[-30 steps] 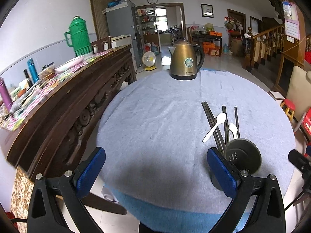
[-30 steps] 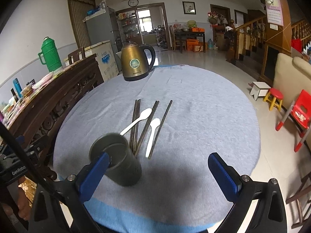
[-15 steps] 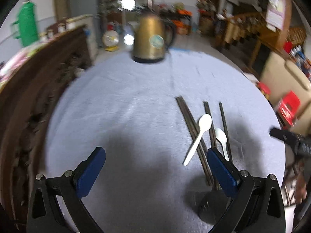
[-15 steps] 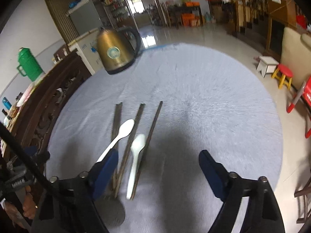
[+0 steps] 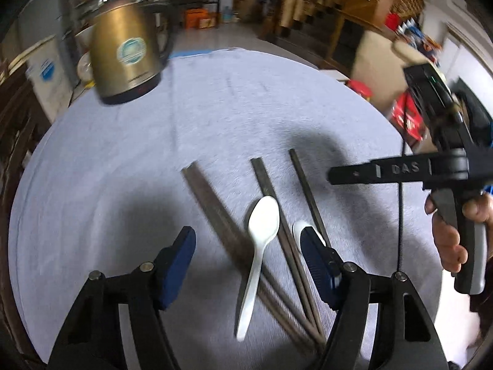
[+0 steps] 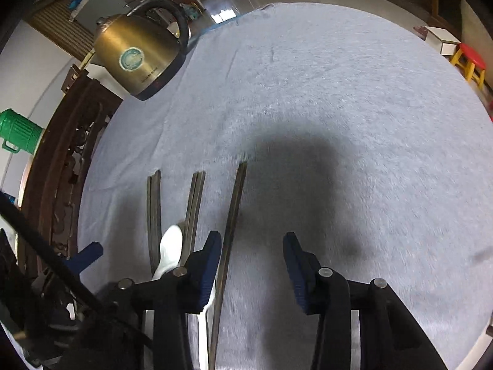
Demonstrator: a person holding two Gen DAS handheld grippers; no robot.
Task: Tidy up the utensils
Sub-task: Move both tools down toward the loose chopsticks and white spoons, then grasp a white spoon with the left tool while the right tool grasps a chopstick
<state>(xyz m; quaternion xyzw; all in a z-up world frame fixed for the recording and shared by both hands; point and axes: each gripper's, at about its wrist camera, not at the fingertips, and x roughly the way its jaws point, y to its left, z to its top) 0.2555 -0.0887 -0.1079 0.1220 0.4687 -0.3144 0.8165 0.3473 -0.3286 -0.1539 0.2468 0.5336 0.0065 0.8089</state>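
Note:
Several dark chopsticks and two white spoons lie on the round grey-clothed table. The larger spoon lies between the fingers of my open left gripper; the smaller spoon is partly hidden by its right finger. In the right wrist view my open right gripper hovers just right of the rightmost chopstick; a spoon shows to its left. The right gripper also shows in the left wrist view. The cup is out of view.
A brass kettle stands at the table's far left side. A dark carved wooden sideboard with a green thermos runs along the left. Red and yellow stools stand on the floor to the right.
Both grippers have dropped lower and moved forward over the utensils. The right gripper's fingers have narrowed. The dark cup has passed out of both views.

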